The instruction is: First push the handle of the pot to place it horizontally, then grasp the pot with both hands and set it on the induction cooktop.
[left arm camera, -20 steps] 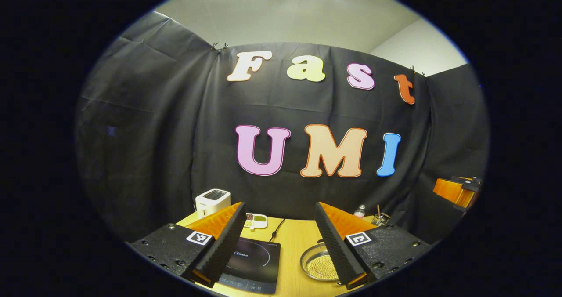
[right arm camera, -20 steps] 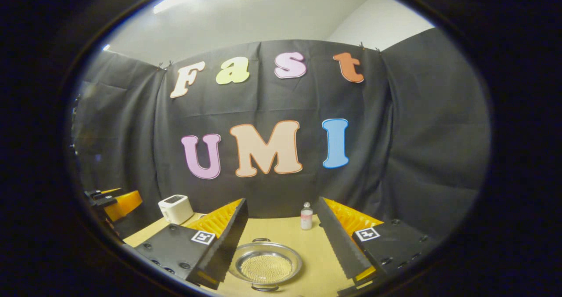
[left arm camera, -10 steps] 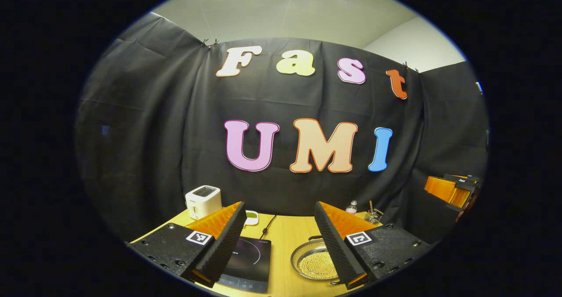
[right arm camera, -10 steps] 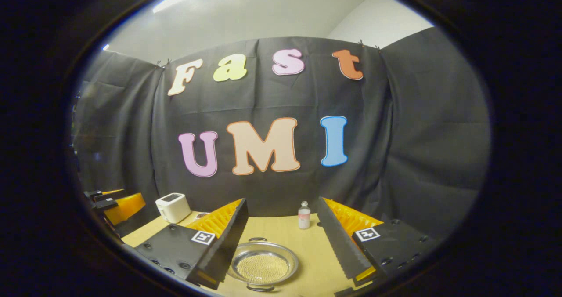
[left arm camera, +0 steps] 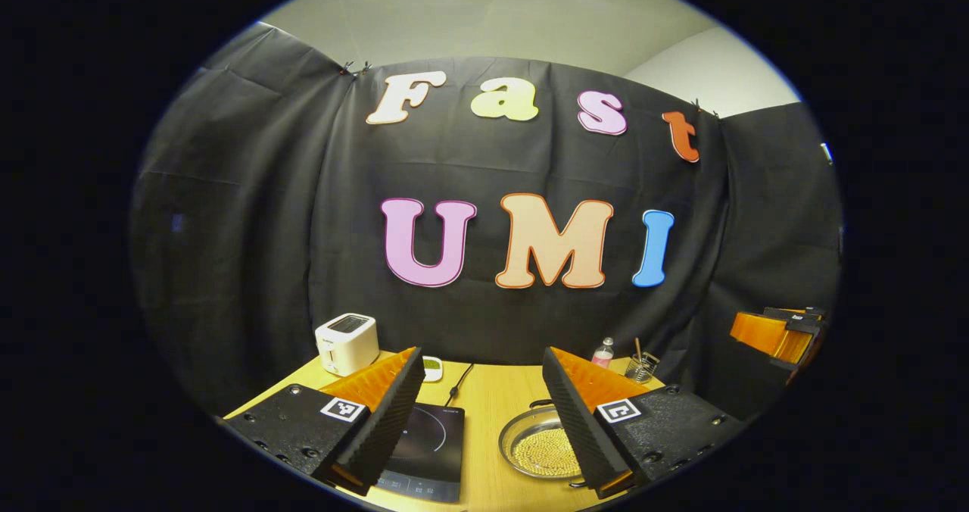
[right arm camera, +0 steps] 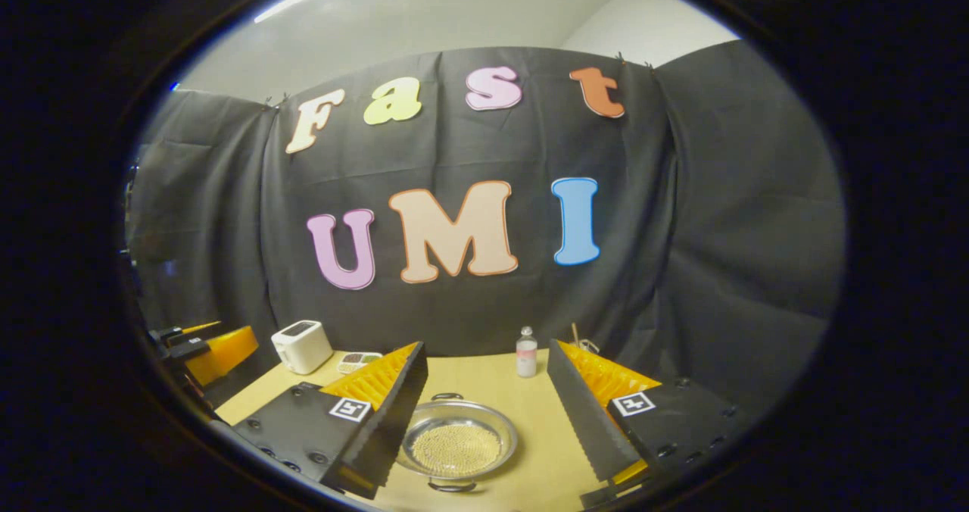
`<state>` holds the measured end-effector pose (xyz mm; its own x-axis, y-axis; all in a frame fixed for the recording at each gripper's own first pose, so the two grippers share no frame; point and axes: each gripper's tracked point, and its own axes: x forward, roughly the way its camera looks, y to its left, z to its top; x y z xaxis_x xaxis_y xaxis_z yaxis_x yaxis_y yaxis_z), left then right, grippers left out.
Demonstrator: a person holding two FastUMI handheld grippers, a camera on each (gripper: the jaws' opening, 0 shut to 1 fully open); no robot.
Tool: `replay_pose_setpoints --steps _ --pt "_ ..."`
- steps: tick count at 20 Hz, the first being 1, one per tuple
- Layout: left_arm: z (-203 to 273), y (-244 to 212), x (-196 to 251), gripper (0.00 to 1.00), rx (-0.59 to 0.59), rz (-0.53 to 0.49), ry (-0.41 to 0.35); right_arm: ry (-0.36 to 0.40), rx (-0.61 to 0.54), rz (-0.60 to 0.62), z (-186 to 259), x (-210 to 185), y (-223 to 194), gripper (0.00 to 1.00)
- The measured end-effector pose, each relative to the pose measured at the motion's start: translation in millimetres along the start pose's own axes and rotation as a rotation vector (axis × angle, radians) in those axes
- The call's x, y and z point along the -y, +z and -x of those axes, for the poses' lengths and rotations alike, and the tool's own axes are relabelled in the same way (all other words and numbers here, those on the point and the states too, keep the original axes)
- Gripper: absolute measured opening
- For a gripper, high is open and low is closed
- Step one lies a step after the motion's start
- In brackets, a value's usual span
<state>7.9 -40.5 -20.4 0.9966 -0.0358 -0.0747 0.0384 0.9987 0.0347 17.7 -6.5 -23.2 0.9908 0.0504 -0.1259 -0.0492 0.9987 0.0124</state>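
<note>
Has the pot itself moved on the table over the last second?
No. In the right gripper view the pot keeps its spot in front of the bottle; only the camera tilted.

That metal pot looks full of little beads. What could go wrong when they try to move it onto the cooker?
Three things, likely:
1. The pot is shallow and holds loose beads; tilting it in a two-handed lift could spill them.
2. Its handles sit front and back, so a hard push to turn it may slide it across the table instead.
3. The induction cooktop has a cord behind it that could snag.
</note>
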Motion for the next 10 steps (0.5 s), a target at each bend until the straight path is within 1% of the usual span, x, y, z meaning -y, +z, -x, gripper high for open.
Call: replay_pose_setpoints --steps 1,2,6,9,10 --pt "0 -1 1 0.92 -0.003 -0.005 -0.001 0.003 -0.009 -0.002 0 0 -4 0.92" --pt "1 -1 1 0.95 -0.006 -0.008 -0.002 0.005 -0.015 -0.001 0 -1 -5 0.92" --pt "5 -7 -1 0.95 -0.021 -0.007 0.001 0.011 -0.026 0.003 1 -3 -10 0.92" --pt "7 -11 -7 0.95 -0.035 -0.009 0.016 0.041 -0.061 -0.01 6 -12 -21 0.92" --pt "8 -13 -9 0.95 -0.041 -0.007 0.021 0.049 -0.075 -0.019 6 -14 -26 0.83"
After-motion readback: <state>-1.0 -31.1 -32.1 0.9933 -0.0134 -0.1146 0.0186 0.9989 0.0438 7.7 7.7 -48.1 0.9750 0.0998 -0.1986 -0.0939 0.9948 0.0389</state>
